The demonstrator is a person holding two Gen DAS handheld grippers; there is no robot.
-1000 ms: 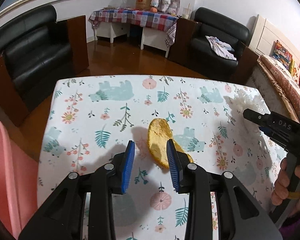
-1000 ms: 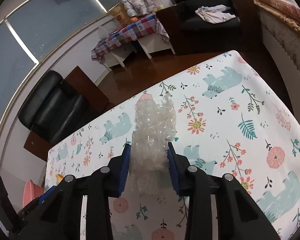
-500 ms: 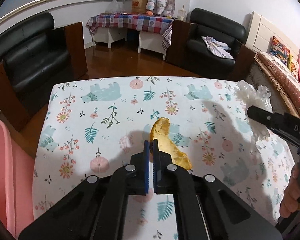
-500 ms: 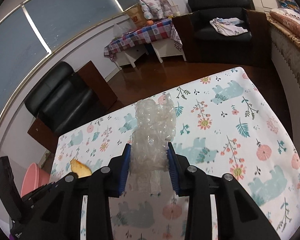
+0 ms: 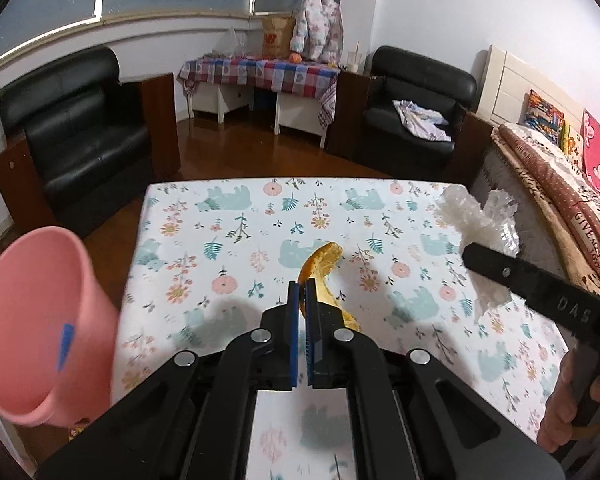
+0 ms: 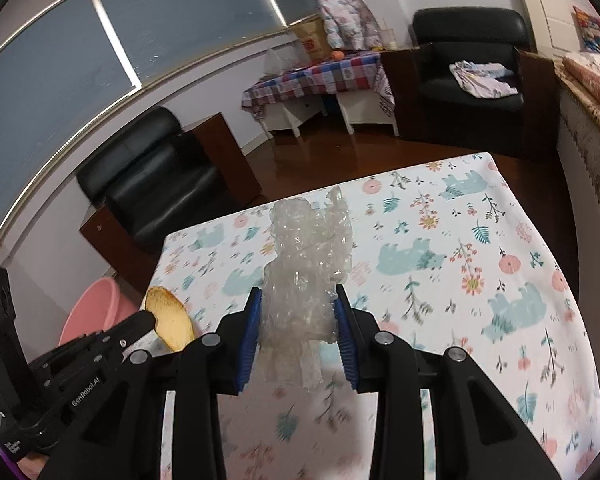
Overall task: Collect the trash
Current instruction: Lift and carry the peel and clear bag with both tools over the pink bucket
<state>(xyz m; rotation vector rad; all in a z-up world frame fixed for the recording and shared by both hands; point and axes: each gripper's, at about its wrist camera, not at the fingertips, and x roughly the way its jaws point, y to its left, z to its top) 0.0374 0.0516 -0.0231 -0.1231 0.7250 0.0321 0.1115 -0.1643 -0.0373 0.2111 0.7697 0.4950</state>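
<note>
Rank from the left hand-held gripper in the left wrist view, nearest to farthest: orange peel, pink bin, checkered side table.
1. orange peel: pinched at the left hand-held gripper, just right of the pads.
2. pink bin: to the left, beside the table edge.
3. checkered side table: against the far wall, beyond the floor.

A crumpled wad of clear bubble wrap is clamped between the blue-padded fingers of the right gripper and is held above the tabletop, which is covered by a cloth printed with bears and flowers. To the left of the wad, a yellow peel is pinched at the tip of the left gripper. Beyond the peel, off the tabletop's left edge, a pink bucket is seen on the floor. A black armchair is seen behind the tabletop's far left corner.
</note>
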